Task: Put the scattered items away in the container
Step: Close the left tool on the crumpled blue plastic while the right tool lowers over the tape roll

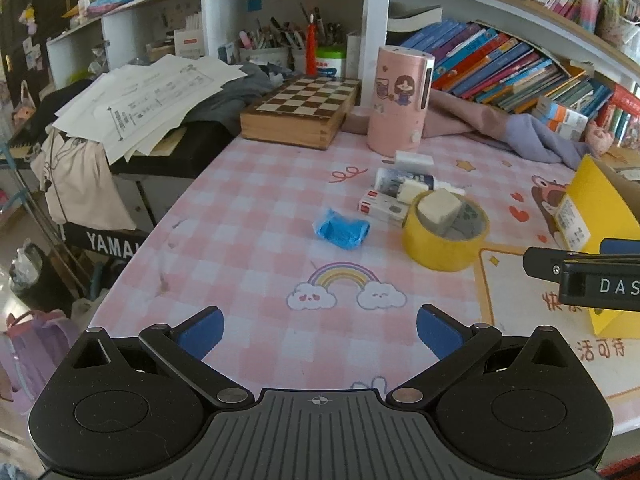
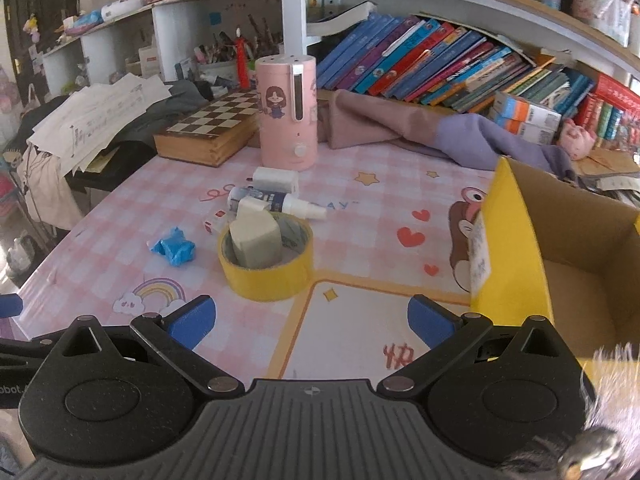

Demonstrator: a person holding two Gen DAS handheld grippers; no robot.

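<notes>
A yellow tape roll (image 1: 444, 240) (image 2: 266, 266) lies flat on the pink checked mat with a grey-white block (image 1: 438, 208) (image 2: 256, 238) standing in its hole. Behind it lie a spray bottle (image 2: 276, 200), a white box (image 2: 276, 180) and a small red-and-white box (image 1: 380, 206). A crumpled blue wrapper (image 1: 342, 232) (image 2: 176, 250) sits left of the roll. The yellow cardboard box (image 2: 560, 256) (image 1: 600, 216) stands open at the right. My left gripper (image 1: 320, 330) is open and empty, short of the wrapper. My right gripper (image 2: 310, 320) is open and empty, just short of the tape roll.
A pink cartoon canister (image 2: 288, 116), a wooden chessboard box (image 1: 300, 110), folded cloths (image 2: 420, 128) and leaning books (image 2: 440, 64) fill the back of the desk. Loose papers (image 1: 148, 100) overhang a keyboard at the left. The desk edge drops off at the left.
</notes>
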